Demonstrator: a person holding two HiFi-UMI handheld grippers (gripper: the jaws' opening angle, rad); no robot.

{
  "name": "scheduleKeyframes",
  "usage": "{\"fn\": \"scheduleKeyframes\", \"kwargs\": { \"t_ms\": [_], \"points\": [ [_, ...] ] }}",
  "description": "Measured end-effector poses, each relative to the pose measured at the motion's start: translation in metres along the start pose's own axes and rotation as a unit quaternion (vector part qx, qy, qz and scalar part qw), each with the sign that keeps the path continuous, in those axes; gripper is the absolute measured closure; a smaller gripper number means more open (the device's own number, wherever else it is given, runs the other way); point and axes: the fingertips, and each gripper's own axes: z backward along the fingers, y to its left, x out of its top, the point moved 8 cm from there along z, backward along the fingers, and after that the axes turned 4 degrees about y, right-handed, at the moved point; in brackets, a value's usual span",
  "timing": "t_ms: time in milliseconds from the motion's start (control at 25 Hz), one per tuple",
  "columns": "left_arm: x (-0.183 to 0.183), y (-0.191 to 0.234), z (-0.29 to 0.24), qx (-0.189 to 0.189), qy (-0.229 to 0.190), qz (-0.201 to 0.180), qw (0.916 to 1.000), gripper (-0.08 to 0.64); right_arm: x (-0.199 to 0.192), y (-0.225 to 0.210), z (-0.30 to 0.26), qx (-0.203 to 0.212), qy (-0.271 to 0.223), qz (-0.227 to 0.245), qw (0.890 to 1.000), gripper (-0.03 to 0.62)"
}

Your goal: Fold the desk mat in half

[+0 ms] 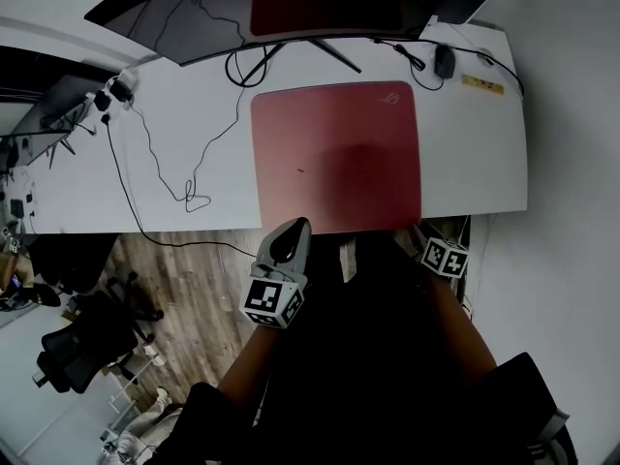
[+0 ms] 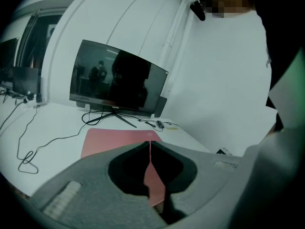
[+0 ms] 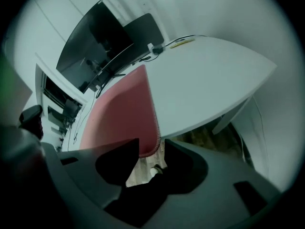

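Jaws of right gripper (image 3: pixel 151 146) spread, near corner of desk mat (image 3: pixel 119 113) between them, unpinched; left gripper (image 2: pixel 149 146) closed, empty, by other near corner. Mat flat on desk (image 1: pixel 475 153). Seat both corners deep, clamp, lift evenly toward far edge.

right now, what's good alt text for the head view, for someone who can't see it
A red desk mat lies flat and unfolded on a white desk below a monitor, seen from above. The left tongs and right tongs are by its two near corners; loose cables trail on the left.
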Motion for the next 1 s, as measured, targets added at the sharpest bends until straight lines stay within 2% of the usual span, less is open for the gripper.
{"fn": "scheduleKeyframes", "kwargs": {
  "t_ms": [120,200,440,720,880,1000],
  "points": [
    [0.007,0.000,-0.002,-0.015,0.001,-0.009,0.9998,0.537,0.002,0.000,-0.004,0.017,-0.010,-0.055,0.998,0.442],
    [0.009,0.002,-0.003,-0.020,0.001,-0.009,0.9998,0.537,0.001,0.000,-0.009,0.023,-0.008,-0.064,0.998,0.442],
    [0.014,0.005,-0.009,-0.033,-0.004,-0.015,0.9993,0.537,0.003,0.002,-0.012,0.022,-0.001,-0.054,0.998,0.446],
    [0.020,0.008,-0.005,-0.043,-0.018,-0.005,0.9989,0.537,0.009,0.004,0.002,0.031,-0.008,-0.042,0.999,0.559],
    [0.024,0.011,0.004,-0.042,-0.028,-0.009,0.9987,0.537,0.013,0.014,0.008,0.042,-0.012,-0.016,0.999,0.575],
    [0.023,0.017,0.010,-0.027,-0.025,-0.012,0.9993,0.537,0.017,0.030,0.014,0.048,-0.017,0.016,0.999,0.577]
  ]
}}
